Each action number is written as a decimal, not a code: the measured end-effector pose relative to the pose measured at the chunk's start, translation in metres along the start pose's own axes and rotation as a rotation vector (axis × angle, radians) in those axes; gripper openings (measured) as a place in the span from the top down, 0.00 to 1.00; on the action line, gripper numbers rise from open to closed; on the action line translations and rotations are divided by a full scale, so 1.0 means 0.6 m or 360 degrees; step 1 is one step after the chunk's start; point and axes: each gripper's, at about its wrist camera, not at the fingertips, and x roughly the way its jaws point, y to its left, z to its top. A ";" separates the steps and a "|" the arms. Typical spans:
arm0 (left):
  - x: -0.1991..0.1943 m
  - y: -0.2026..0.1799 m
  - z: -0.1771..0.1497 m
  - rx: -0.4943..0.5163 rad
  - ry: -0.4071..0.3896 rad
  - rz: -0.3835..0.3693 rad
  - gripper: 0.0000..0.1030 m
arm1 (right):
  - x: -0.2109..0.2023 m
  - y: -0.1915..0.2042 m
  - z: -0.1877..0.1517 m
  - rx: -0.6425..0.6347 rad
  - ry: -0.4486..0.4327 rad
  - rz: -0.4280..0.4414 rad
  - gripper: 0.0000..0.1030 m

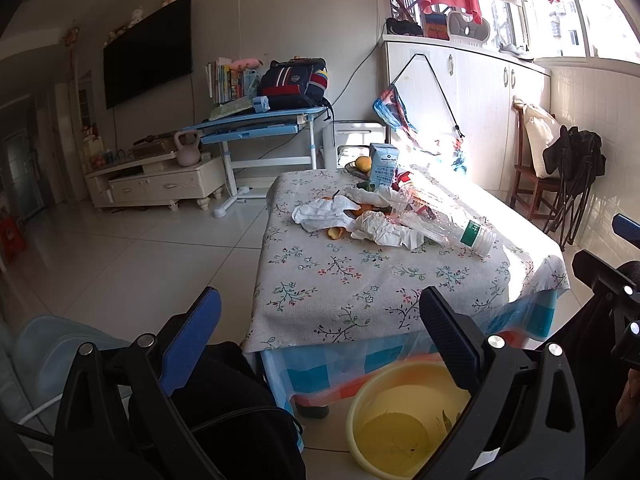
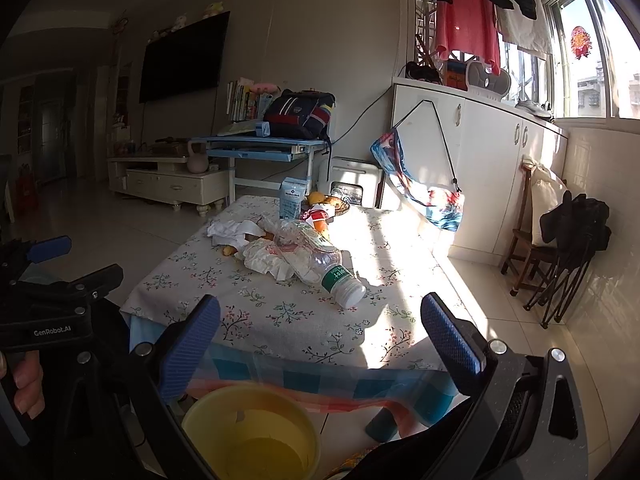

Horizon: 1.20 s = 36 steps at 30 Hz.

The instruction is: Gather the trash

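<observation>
Two claws, both w/ blue-padded fingers spread wide, nothing between them. Left claw [image 1: 320, 328] hangs short of the near edge of the low table w/ floral cloth [image 1: 360, 280]; right claw [image 2: 320, 332] does the same, just beside it.

Going left to right from the left claw: dark bag [image 1: 224, 412] directly under its left finger, on the floor. Ahead and up, well apart from the fingertips, the trash pile on the table: crumpled white tissues [image 1: 320, 212] at the left of the pile, orange peel bits [image 1: 335, 233] touching them, wrinkled white wrapper [image 1: 384, 230] next, then a crushed clear plastic bottle w/ green label and white cap [image 1: 448, 220] lying on its side, cap pointing toward the claws and right. Behind the pile, farther off: pale blue milk carton [image 1: 383, 164], upright, w/ a basket of fruit [image 1: 360, 165] beside it. Below the left claw's right finger, on the floor by the table leg: round yellow plastic basin [image 1: 400, 420].

From the right claw, the basin [image 2: 252, 432] sits low between its fingers, the bottle [image 2: 324, 260] ahead at centre, tissues [image 2: 228, 228] ahead-left. A person's fingers [image 2: 24, 380] grip the left claw's handle at far left.
</observation>
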 end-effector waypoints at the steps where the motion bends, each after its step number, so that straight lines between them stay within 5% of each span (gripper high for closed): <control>1: 0.000 0.000 0.001 0.0000 0.0000 0.0000 0.07 | 0.000 -0.001 0.000 -0.0001 0.0002 0.0004 0.07; 15: 0.016 -0.008 0.003 -0.0101 0.0036 -0.0123 0.07 | 0.029 -0.008 0.057 -0.0059 0.0009 0.0105 0.07; 22: 0.050 0.005 0.023 -0.0160 0.0083 -0.0121 0.07 | 0.116 -0.010 0.059 -0.0205 0.0167 0.0168 0.07; 36: 0.188 -0.008 0.051 -0.0249 0.0238 -0.0192 0.07 | 0.344 -0.050 0.078 -0.0188 0.0555 0.0331 0.07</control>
